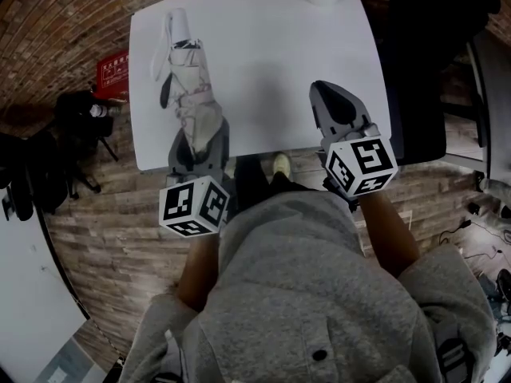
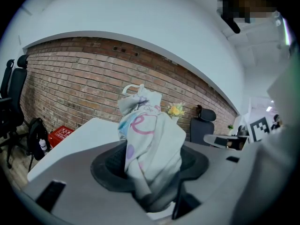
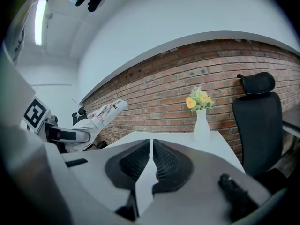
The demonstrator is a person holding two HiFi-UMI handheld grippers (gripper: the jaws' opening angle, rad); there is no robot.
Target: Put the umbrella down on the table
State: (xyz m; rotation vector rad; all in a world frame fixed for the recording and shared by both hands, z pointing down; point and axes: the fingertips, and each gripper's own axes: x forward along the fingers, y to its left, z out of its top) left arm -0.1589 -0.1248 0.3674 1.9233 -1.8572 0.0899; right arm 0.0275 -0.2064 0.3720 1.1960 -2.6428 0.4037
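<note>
Left gripper view: grey left gripper (image 2: 152, 165) clenched on folded white, pink-printed fabric umbrella (image 2: 151, 125). Head view alone: umbrella above white rectangular table (image 1: 271, 46), upper left. Right gripper view: grey right gripper (image 3: 151, 156) closed, empty.

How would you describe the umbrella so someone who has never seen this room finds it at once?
Find the white table in front of the brick wall. Over its left side the left gripper is shut on one end of the folded umbrella. It is a crumpled pale bundle with pink and purple marks, unlike the smooth white vase of yellow flowers at the table's far edge.
</note>
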